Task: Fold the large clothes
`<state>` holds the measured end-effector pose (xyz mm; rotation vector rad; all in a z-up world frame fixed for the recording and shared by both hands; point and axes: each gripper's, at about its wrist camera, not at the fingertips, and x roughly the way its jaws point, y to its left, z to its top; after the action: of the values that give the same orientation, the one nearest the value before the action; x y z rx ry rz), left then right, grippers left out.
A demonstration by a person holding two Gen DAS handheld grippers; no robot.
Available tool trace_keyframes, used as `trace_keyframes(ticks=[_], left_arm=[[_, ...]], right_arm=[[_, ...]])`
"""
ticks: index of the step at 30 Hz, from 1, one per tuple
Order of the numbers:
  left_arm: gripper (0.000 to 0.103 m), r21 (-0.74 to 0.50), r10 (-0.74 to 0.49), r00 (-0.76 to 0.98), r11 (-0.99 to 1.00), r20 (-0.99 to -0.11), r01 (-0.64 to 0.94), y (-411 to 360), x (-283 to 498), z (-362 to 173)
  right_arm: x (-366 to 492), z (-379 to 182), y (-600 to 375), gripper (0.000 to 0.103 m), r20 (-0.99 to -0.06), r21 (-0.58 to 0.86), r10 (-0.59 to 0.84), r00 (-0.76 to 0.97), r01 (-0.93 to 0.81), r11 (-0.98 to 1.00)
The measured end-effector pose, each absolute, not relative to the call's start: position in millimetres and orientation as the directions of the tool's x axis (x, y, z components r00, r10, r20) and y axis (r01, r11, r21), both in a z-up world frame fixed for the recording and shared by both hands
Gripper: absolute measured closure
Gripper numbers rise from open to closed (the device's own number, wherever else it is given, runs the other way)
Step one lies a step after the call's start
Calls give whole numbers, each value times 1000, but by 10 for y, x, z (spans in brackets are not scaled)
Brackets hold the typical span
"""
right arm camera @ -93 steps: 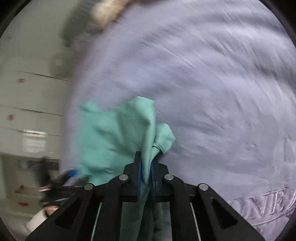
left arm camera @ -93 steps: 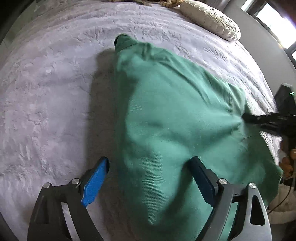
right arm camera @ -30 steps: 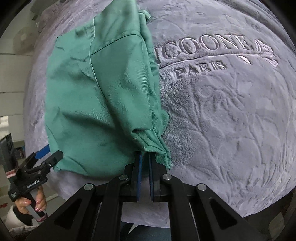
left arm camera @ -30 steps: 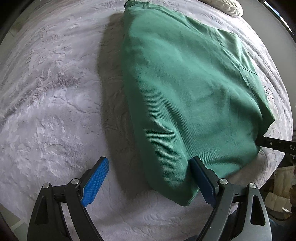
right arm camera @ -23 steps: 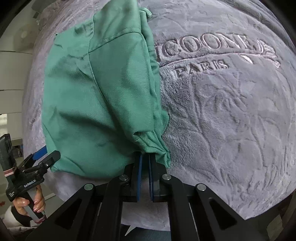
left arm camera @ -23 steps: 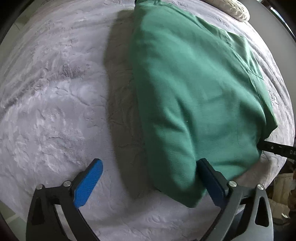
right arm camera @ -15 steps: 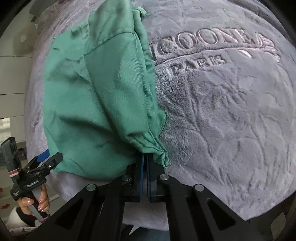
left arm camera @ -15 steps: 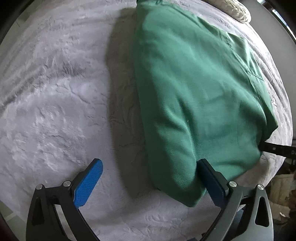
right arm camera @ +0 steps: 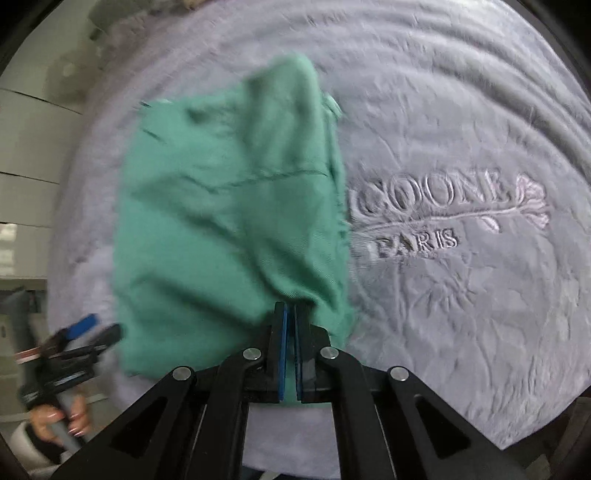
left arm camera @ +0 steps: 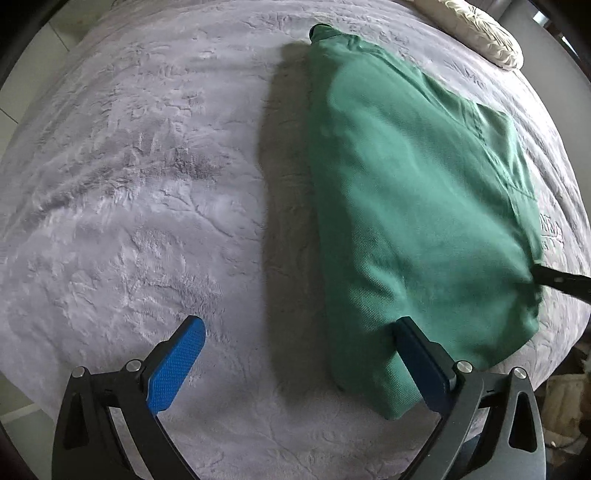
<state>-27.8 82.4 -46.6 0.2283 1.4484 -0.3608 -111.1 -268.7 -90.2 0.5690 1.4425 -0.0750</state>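
Grey plush bedspread [left arm camera: 147, 184], one green garment [left arm camera: 406, 203], left claw [left arm camera: 295, 354] wide, right claw [right arm camera: 290, 314] pinching garment corner.

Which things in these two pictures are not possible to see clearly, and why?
- Right wrist view: the right gripper is shut on the green garment; the pads hide how much cloth is inside, and motion blur hides the folds.
- Right wrist view: the left gripper is blurred.
- Left wrist view: the garment hides the blanket lettering, and the edge cuts the pillow.
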Motion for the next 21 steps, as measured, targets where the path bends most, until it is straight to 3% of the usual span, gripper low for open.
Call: trace_keyframes(ticks=[4,8,21], left_arm=[[0,-53,-95,91,923,-991,381,785,-307,-433],[0,-57,-96,85,925,-992,377,745,-294,-428],[0,-28,-93,158,928,-983,371,684,-142,-229]], right_arm=[[-1101,-983,-2783,102,-928,372,341,151,441,817],[-1154,-769,-2782,97,-928,373,332,171,401,837],[-1312,-512,-2892,97,-933,359,308,187,441,823]])
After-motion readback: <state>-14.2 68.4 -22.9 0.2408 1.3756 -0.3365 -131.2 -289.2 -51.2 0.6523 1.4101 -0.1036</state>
